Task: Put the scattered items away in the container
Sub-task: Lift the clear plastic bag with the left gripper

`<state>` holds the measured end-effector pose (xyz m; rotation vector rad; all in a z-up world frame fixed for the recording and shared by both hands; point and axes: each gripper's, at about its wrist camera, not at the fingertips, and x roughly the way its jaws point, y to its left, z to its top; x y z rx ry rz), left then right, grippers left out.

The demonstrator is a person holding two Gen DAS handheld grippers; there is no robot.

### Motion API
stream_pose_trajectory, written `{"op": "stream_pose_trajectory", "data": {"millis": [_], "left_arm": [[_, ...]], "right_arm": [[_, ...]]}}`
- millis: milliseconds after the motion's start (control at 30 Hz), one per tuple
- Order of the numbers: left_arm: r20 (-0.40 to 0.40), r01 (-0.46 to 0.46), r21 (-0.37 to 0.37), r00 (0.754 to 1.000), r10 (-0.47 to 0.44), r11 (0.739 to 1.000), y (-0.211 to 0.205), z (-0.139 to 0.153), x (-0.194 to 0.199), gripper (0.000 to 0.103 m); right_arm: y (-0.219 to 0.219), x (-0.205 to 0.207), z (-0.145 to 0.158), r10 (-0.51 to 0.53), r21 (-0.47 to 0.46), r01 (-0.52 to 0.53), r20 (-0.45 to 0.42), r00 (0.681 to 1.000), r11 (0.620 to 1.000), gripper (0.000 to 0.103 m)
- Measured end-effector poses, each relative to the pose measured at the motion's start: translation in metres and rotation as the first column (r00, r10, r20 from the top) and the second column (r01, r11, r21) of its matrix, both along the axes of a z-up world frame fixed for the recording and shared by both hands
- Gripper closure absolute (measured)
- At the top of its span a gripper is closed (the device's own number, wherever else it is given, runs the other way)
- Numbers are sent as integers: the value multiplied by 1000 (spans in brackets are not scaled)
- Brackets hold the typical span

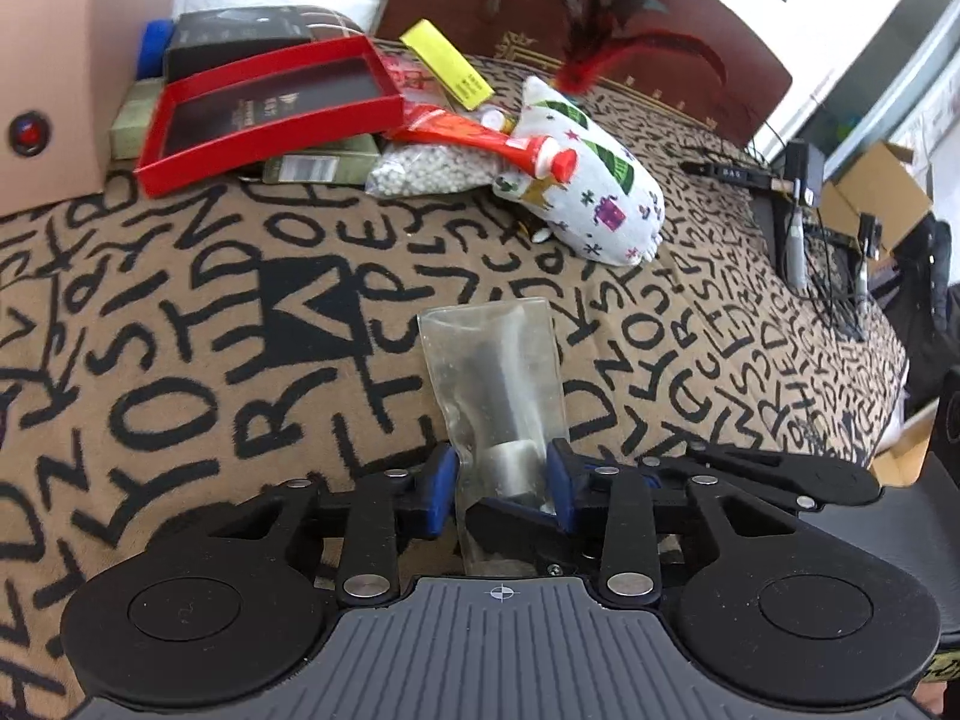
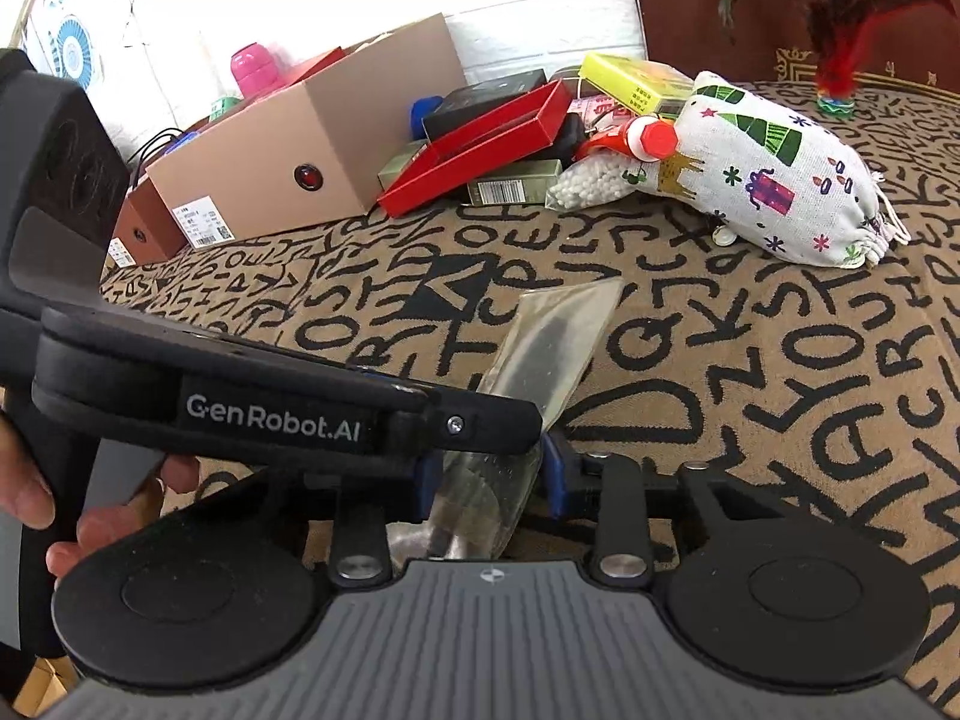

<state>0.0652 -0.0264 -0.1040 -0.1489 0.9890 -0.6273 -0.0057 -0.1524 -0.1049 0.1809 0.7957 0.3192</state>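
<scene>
A clear plastic bag (image 1: 492,360) with a dark part and a grey cylinder inside lies on the letter-print blanket (image 1: 180,360). My left gripper (image 1: 501,477) is shut on the bag's near end, with the blue pads against both edges. In the right wrist view the same bag (image 2: 558,336) runs between the blue pads of my right gripper (image 2: 492,477), which is shut on it too. The left tool's finger (image 2: 468,420) crosses over it from the left, held by a hand (image 2: 36,492). The open cardboard box (image 2: 300,138) stands at the back left.
A pile lies beside the box: a red tray (image 1: 252,114), dark and green boxes, a yellow box (image 1: 444,63), a red-capped tube (image 1: 516,147), a bag of white beads (image 1: 432,171) and a printed cloth pouch (image 1: 594,180). A feather shuttlecock (image 2: 837,60) stands farther back. Cables (image 1: 804,240) hang off the right edge.
</scene>
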Motion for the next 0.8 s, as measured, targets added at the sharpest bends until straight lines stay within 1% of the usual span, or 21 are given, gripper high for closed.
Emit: {"op": "stream_pose_trajectory", "data": {"millis": [33,67,100,133,167,233,367,567,700,800], "left_arm": [[8,-2,2,1000,2,1000,2,0,-2,66],[10,-9,-4,1000,9,1000,5,0,-4,56],[5,-19,-14,1000,19,1000,8,-1,-5,57],[2,-30,-23,1000,30,999,12,-1,-6,62],[2,-42,-31,999,42,999,15,-1,-7,71],[9,-65,-41,998,65,997,24,2,-12,74],[66,-120,-42,990,123,992,42,18,-22,75],[153,-206,-60,965,213,977,75,50,-25,75],[229,-252,-84,936,265,964,98,82,-18,75],[299,-286,-105,904,305,952,115,113,-5,75]], "right_arm": [[3,-1,1,6,-7,-6,3,1000,1000,66],[5,-1,1,9,-10,-9,2,1000,1000,66],[7,-1,2,14,-13,-14,0,1000,1000,66],[10,-2,2,19,-22,-19,-1,1000,1000,66],[14,-2,4,25,-33,-25,2,1000,999,67],[20,-3,8,42,-53,-42,8,999,998,69],[35,-2,20,93,-62,-91,37,995,994,70],[64,12,47,174,-72,-167,109,979,983,70],[85,27,76,227,-93,-214,174,958,973,70],[101,46,104,254,-95,-238,235,938,967,70]]}}
